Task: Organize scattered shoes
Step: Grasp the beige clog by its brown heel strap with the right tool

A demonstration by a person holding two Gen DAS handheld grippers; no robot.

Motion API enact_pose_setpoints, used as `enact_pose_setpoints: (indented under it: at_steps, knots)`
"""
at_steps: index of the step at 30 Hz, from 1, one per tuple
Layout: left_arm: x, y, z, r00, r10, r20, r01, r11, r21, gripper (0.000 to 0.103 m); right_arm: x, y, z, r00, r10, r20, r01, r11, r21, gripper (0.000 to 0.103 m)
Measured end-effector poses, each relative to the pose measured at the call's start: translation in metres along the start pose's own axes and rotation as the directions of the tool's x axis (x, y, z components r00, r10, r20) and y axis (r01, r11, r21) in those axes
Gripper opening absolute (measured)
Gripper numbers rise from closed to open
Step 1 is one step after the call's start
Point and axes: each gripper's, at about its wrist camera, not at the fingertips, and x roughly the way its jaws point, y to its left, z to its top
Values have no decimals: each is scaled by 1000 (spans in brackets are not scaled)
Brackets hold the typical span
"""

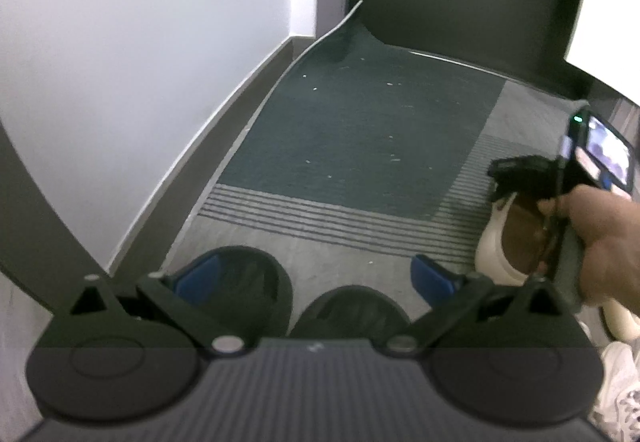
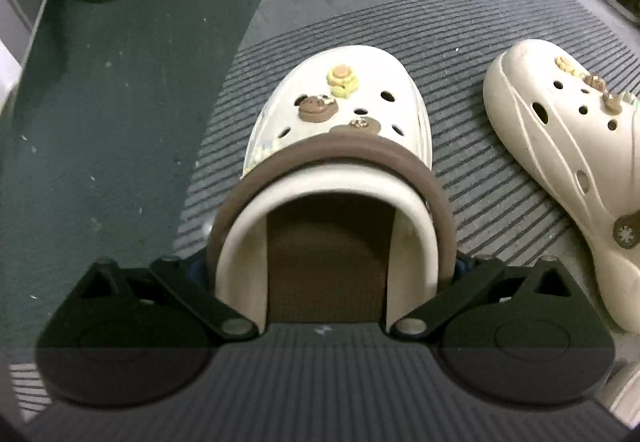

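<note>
Cream clog [image 2: 340, 146] sits between the spread fingers of the right tool [image 2: 326, 270], toe toward the dark mat [image 2: 120, 90], likely for alignment beside its mate [image 2: 560, 146]; left tool [image 1: 316, 278] open, empty above black shoes [image 1: 248, 286].

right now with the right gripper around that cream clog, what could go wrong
The right gripper straddles the cream clog at its soft heel opening, so the foam may flex and slip out. The brown strap lies loose across the top and could snag. The second clog lies close on the right, angled differently, so a swing could knock it. The left gripper hangs open over two dark shoes.
</note>
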Motion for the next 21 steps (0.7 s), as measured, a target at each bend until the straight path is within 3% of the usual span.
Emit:
enact_pose_setpoints:
  at_steps: [4,7,11,15,21]
  knots:
    - [-2,10,1,1000,15,10,-14,999,-38,103,-19,-4,-5,999,27,36,-26,999,-30,99]
    - [-6,14,0,1000,21,20,-19,998,-65,103,-31,4,-12,995,92,28,-91,996,-23,99]
    - [-8,13,0,1000,11,19,-10,998,-65,103,-47,39,-28,986,152,69,-142,981,-130,99]
    - [-8,15,0,1000,13,17,-12,998,-64,103,-44,64,-51,981,184,67,-165,962,-218,99]
    - [-6,20,2,1000,21,-2,-21,996,-89,103,-28,62,-65,982,186,44,-169,951,-257,101]
